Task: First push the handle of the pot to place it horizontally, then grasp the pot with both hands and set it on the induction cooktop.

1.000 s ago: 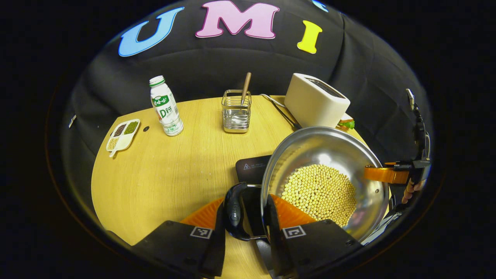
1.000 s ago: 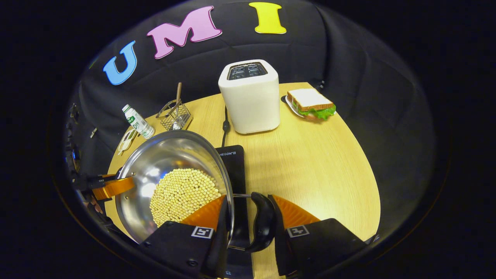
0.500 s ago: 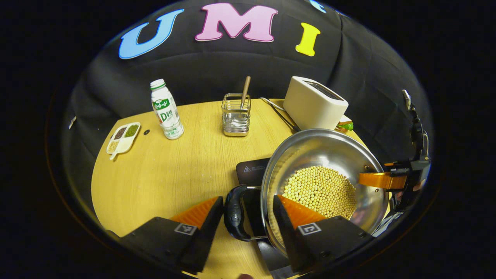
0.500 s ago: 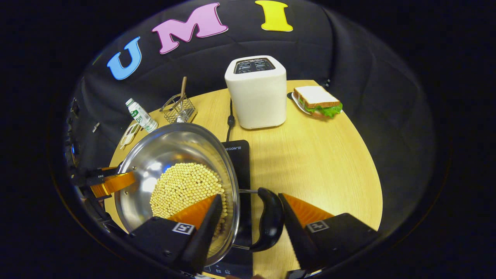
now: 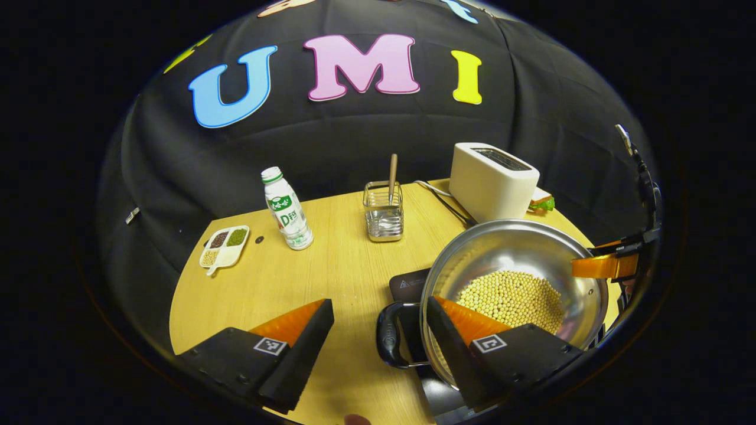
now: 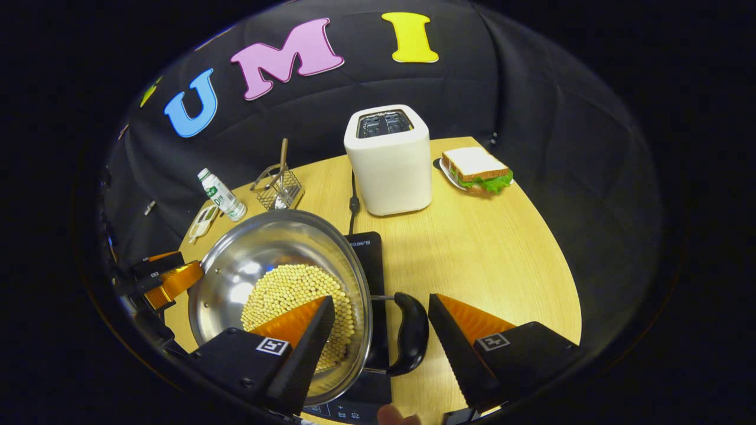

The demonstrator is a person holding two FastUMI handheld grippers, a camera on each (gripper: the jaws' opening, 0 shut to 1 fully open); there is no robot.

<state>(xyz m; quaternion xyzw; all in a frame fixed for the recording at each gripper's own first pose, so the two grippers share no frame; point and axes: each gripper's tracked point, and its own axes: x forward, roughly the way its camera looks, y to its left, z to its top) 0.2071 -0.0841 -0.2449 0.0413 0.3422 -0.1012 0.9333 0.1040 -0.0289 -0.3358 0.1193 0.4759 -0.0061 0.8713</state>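
Pot (image 6: 277,283) first: we see the steel pot, beans heaped in its bottom, sitting on the black induction cooktop (image 6: 369,254) near the front of the wooden surface (image 6: 490,254), so we judge the placing done. Its two loop handles lie level, one to each side, which puts the pot's long axis straight across between our two hands.

Our left claw (image 5: 378,321) stands released, its fingers spread wide. The left handle (image 5: 393,339) lies in the gap between them, touching neither, and one finger reaches over the rim above the beans. Our right claw (image 6: 381,319) is released likewise, with the right handle (image 6: 410,339) loose between its spread fingers.

Each handle lies directly ahead of its own claw, equally near, so we judge the coming move to be a plain pull straight back along each claw's line, away from the pot.

Behind stand the toaster (image 6: 387,159), sandwich (image 6: 475,168), wire caddy (image 5: 384,212) and bottle (image 5: 286,209).
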